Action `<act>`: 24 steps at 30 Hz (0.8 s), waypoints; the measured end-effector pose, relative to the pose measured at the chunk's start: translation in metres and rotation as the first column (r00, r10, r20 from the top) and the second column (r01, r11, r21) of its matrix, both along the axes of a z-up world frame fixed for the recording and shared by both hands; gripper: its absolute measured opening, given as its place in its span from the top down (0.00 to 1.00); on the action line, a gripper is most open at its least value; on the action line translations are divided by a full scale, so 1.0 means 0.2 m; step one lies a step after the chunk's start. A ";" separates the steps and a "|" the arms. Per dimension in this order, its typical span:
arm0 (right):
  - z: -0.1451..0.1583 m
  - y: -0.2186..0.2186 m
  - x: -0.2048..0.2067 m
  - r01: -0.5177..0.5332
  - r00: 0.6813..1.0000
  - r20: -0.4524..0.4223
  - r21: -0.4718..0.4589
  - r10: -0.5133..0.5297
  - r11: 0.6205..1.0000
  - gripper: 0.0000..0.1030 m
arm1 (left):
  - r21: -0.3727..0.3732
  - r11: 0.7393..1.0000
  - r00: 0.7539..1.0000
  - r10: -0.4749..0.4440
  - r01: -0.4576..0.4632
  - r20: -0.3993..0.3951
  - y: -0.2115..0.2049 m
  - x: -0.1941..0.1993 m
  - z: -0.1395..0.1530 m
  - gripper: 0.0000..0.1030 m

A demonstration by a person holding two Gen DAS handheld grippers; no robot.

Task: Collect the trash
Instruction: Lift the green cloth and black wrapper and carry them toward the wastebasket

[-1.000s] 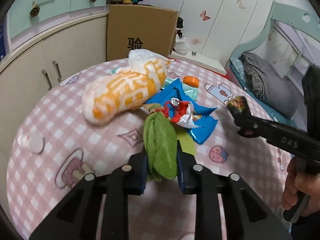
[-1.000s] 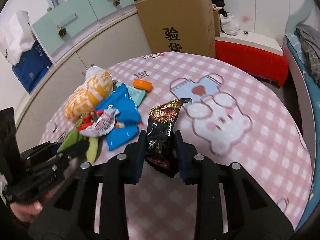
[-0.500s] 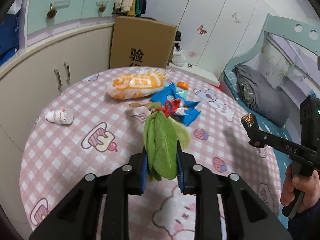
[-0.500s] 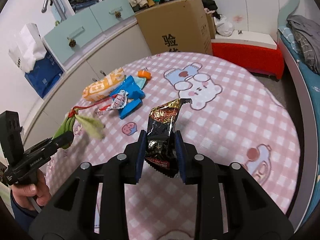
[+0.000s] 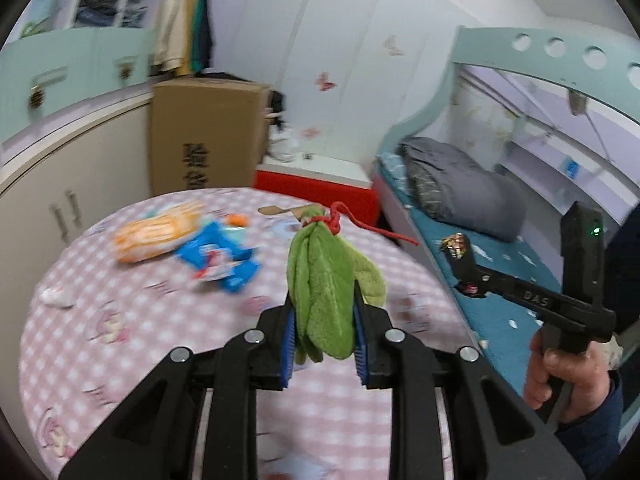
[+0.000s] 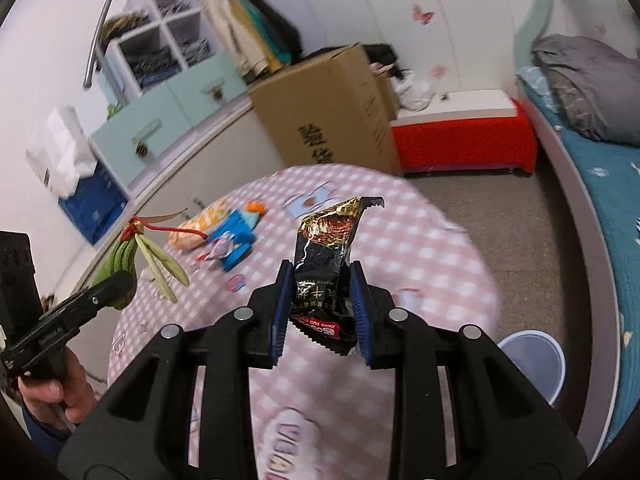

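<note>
While your left gripper (image 5: 324, 344) hangs above the desk (image 5: 120, 360), its fingers (image 5: 289, 340) are drawn in narrow and clamped on a green cloth bundle (image 5: 324, 284) tied at the top with red string (image 5: 360, 226). The bundle stands up between the blue pads, and one loose flap droops just right of the right finger.

Your right gripper (image 6: 320, 314) is likewise closed narrow, its fingers (image 6: 280, 308) pinching a black and gold snack wrapper (image 6: 326, 264) by its lower half; the torn top rises clear above the fingertips.

Ahead and left of your left fingers, the rest of the trash lies on the desk: an orange and white bag (image 5: 154, 236), and just right of it a blue wrapper (image 5: 224, 264) with a small red and white wrapper (image 5: 214, 266) on top. An orange cap (image 5: 238, 220) sits just beyond them. A small white object (image 5: 54, 296), too blurred to identify, lies far left near the desk's edge.

To the right of your right fingers the desk's rim curves away, with bare carpet (image 6: 516, 240) beyond it. Below and right of those fingers, a pale blue bin (image 6: 534, 362) stands on the floor just off the desk's edge. A cardboard box (image 6: 332, 108) stands past the far rim, and the bed (image 6: 608, 200) runs along the right side.
</note>
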State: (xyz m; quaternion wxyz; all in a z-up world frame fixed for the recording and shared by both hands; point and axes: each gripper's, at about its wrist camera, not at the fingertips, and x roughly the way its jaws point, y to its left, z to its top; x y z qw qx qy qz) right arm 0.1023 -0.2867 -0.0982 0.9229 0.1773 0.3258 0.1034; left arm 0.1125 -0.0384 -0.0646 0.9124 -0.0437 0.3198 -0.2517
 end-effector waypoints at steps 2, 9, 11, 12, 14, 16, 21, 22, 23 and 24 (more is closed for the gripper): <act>0.01 -0.11 -0.06 0.044 0.999 0.013 0.007 -0.044 0.999 0.73 | 0.004 0.999 0.999 -0.050 0.050 0.008 -0.14 -0.01 0.02 0.78; -0.05 -0.54 -0.25 0.213 0.977 0.000 0.018 -0.213 0.977 0.73 | 0.051 0.974 0.975 -0.222 0.223 -0.022 -0.70 -0.02 -0.02 0.78; -0.12 -0.68 -0.31 0.270 0.963 -0.032 0.027 -0.269 0.962 0.73 | 0.067 0.959 0.961 -0.273 0.276 -0.045 -0.87 -0.03 -0.07 0.78; -0.17 -0.76 -0.34 0.303 0.952 -0.052 0.034 -0.301 0.952 0.73 | 0.075 0.950 0.952 -0.298 0.302 -0.066 -0.98 -0.03 -0.10 0.78; -0.24 -0.88 -0.40 0.352 0.934 -0.083 0.042 -0.348 0.935 0.73 | 0.081 0.936 0.937 -0.333 0.342 -0.101 -1.12 -0.03 -0.16 0.78; -0.35 -1.03 -0.46 0.411 0.906 -0.131 0.052 -0.401 0.910 0.73 | 0.098 0.924 0.925 -0.358 0.371 -0.129 -1.27 -0.04 -0.23 0.78; -0.63 -1.28 -0.54 0.494 0.849 -0.257 0.076 -0.461 0.866 0.73 | 0.147 0.893 0.893 -0.389 0.426 -0.226 -1.59 -0.03 -0.46 0.78; -0.71 -1.32 -0.53 0.503 0.839 -0.287 0.085 -0.462 0.860 0.73 | 0.157 0.886 0.885 -0.391 0.437 -0.253 -1.65 -0.03 -0.53 0.78; -0.76 -1.34 -0.53 0.509 0.831 -0.309 0.088 -0.462 0.856 0.73 | 0.167 0.880 0.877 -0.391 0.445 -0.278 -1.71 -0.02 -0.59 0.78; -0.82 -1.36 -0.51 0.515 0.821 -0.337 0.092 -0.460 0.852 0.73 | 0.185 0.876 0.875 -0.383 0.446 -0.296 -1.76 -0.01 -0.66 0.78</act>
